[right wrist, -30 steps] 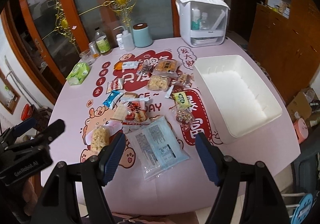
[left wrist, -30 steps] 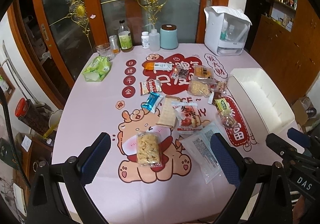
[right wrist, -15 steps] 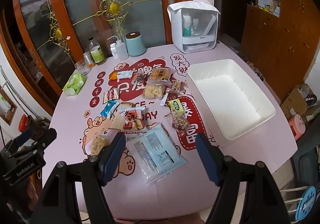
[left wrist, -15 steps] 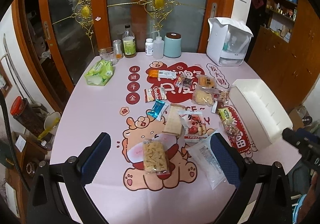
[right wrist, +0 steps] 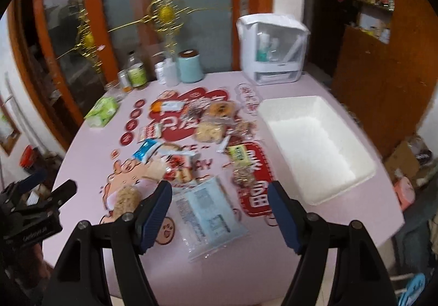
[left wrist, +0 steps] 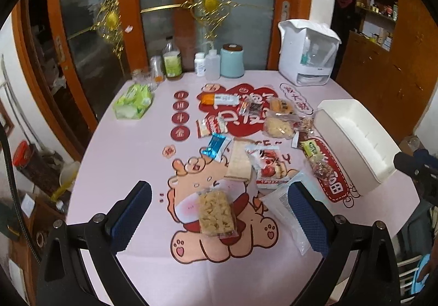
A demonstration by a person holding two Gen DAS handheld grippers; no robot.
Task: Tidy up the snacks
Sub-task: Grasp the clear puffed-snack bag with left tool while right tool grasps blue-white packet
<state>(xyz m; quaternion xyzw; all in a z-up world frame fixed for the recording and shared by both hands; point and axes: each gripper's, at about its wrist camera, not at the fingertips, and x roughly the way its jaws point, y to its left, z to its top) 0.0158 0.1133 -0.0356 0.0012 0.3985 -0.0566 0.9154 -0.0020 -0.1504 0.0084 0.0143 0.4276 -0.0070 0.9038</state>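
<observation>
Hovering spread and empty, both grippers (left wrist: 219, 207) (right wrist: 219, 210) face light, crinkly, slippery packets (right wrist: 209, 213); pinch near-edge seams.

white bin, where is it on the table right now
The white bin stands empty at the table's right side in both wrist views, just right of the scattered snack packets, in front of the white dispenser.

Snacks (right wrist: 208, 131) left of bin (right wrist: 314, 142)
</observation>
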